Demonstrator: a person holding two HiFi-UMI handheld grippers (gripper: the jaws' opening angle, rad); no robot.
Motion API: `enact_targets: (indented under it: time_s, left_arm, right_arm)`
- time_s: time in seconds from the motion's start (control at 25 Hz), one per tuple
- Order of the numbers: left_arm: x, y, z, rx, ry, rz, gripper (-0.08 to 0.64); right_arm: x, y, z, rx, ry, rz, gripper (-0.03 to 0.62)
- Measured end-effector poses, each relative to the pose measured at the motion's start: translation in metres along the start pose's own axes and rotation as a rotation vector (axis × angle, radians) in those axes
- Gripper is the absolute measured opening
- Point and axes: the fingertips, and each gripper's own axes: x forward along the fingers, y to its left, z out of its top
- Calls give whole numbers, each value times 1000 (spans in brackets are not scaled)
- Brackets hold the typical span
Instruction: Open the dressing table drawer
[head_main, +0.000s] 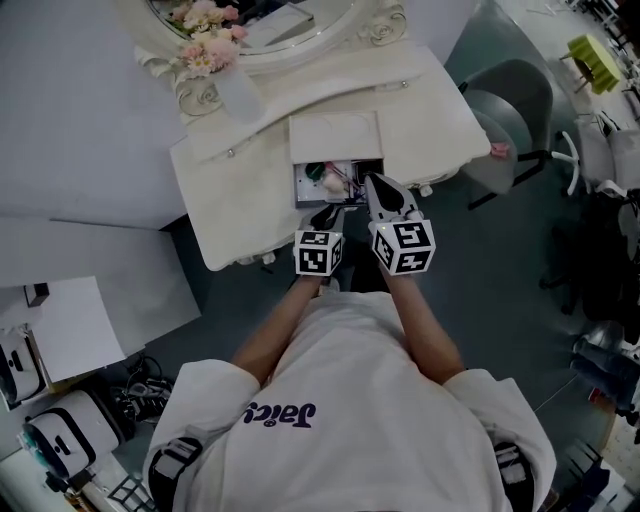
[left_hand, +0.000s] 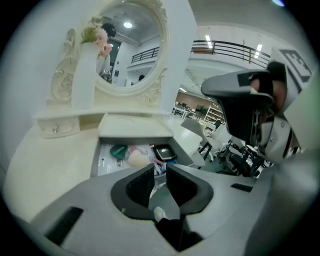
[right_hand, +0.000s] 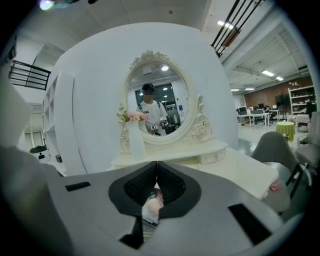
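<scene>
Drawer (head_main: 338, 184) of the cream desk (head_main: 440, 115) stands pulled out toward the person, its inside open to the head view. It holds a clutter of small things, among them a green item (left_hand: 119, 150), a pale rounded piece (left_hand: 138, 159) and a dark flat case (left_hand: 164, 152).

Both tools hover at the drawer's near edge, side by side. The left tool (head_main: 328, 213) points at the drawer's front. Its jaws are a narrow gap apart in the left gripper view (left_hand: 160, 168), with nothing between them. The right tool (head_main: 378, 190) reaches a little further over the drawer's right part. In the right gripper view (right_hand: 157, 168) its jaws meet at the tips and hold nothing.

At the back of the desk an oval mirror (right_hand: 157, 97) in a carved frame stands upright. A white vase (head_main: 238, 92) with pink flowers (head_main: 205, 35) stands beside it on the left. A grey chair (head_main: 512, 110) stands just off the desk's right end.
</scene>
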Motion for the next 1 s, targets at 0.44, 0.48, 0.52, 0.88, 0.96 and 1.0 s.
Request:
enact_targets:
  time_s: [0.44,0.48,0.52,0.88,0.96,1.0]
  left_arm:
    - [-88,-3,137,139,-394,-3,37]
    - [-96,-3,147,149,-424,2,31]
    - [-104,-3,155,155,-452,9,25]
    - [-153,1,179,190,-604,118,15]
    - [-157,-1,178,160,-613,103,15]
    - [-159,-4,179,151,-620,95,15]
  right_arm:
    - [-23,17,37,-55,-103,-26,12]
    - [-25,19,39,-64,-111,-26,11]
    - [-27,21,41,-73,-119,-27,11]
    - [-49,31,56,-123,-202,-64,11]
    - [-50,34,58,-135,-204,-59,11]
    - [-51,36,58,-141,-204,-56,11]
